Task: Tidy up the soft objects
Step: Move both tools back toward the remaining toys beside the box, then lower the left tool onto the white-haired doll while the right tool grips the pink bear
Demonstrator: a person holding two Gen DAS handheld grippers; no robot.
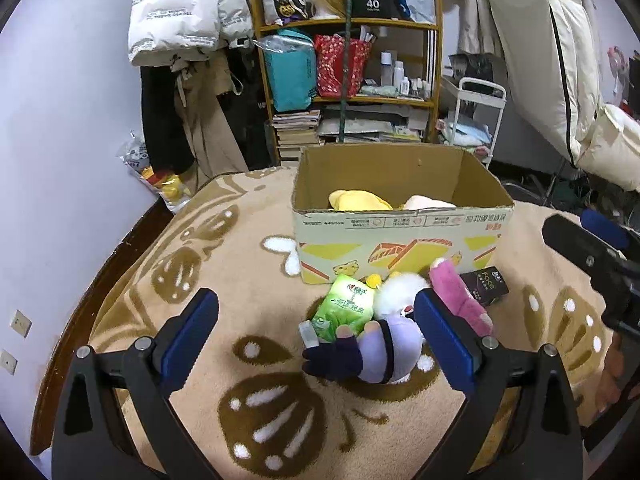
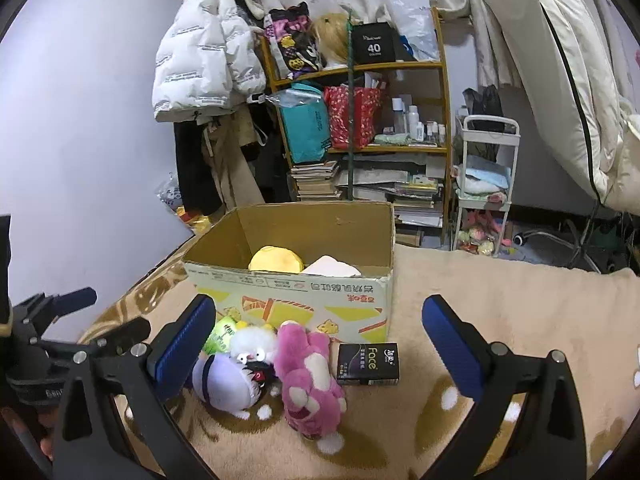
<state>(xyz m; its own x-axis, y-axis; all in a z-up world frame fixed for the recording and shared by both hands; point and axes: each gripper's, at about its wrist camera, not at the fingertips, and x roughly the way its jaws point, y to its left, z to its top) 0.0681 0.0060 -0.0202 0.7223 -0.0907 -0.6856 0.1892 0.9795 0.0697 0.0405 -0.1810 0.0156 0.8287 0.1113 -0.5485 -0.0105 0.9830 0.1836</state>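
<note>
An open cardboard box [image 1: 400, 236] [image 2: 296, 292] stands on the blanket and holds a yellow plush [image 1: 358, 201] [image 2: 276, 260] and a cream plush [image 1: 428, 202] [image 2: 330, 266]. In front of it lie a purple-and-white plush [image 1: 390, 344] [image 2: 228, 380], a pink plush [image 1: 460, 296] [image 2: 308, 376], a green tissue pack [image 1: 346, 306] [image 2: 220, 334] and a black tissue pack [image 1: 484, 282] [image 2: 368, 364]. My left gripper [image 1: 316, 344] is open, its jaws either side of the purple plush and green pack. My right gripper [image 2: 320, 348] is open above the pink plush.
A brown patterned blanket [image 1: 240, 360] covers the surface. Behind stand a cluttered wooden shelf [image 2: 360, 120], hanging coats [image 2: 208, 60] and a white cart [image 2: 486, 184]. The right gripper's body shows in the left wrist view [image 1: 592, 256].
</note>
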